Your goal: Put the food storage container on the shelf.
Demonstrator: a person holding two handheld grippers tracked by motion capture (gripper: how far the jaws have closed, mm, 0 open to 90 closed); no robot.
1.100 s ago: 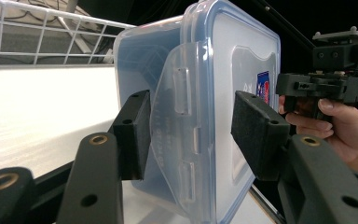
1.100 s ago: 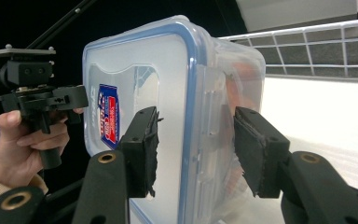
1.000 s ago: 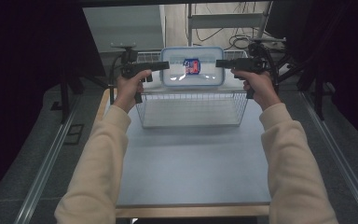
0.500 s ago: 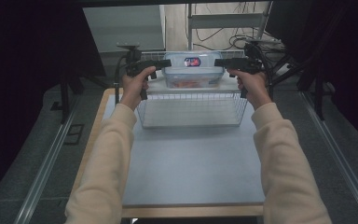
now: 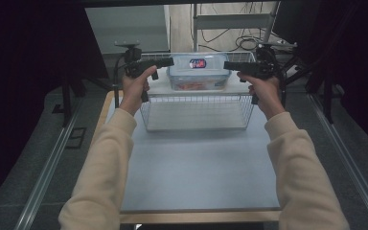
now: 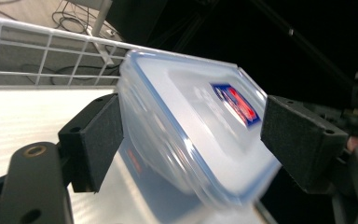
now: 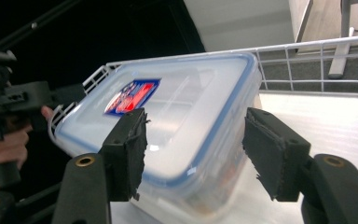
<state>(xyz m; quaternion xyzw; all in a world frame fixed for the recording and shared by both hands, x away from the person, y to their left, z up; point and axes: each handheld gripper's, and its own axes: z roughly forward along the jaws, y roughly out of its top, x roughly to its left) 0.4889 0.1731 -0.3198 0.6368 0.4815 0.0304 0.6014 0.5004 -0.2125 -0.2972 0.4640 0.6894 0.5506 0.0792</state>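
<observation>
Both the left gripper (image 5: pixel 168 61) and right gripper (image 5: pixel 227 65) had just been opening their jaws, which stood off the lidded container (image 5: pixel 199 72) in the wire basket (image 5: pixel 196 112).

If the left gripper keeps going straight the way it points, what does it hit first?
Most likely the clear plastic lidded container in the white wire basket; it sits right between the left gripper's open fingers, which have just been opening.

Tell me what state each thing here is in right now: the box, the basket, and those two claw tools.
Plastic box: lid on, resting in the basket, something reddish inside.
Wire basket: upright on the table, open-topped.
Left gripper: open, jaws have just been opening, box between them, unpressed.
Right gripper: open, jaws have just been opening, box between them.
</observation>
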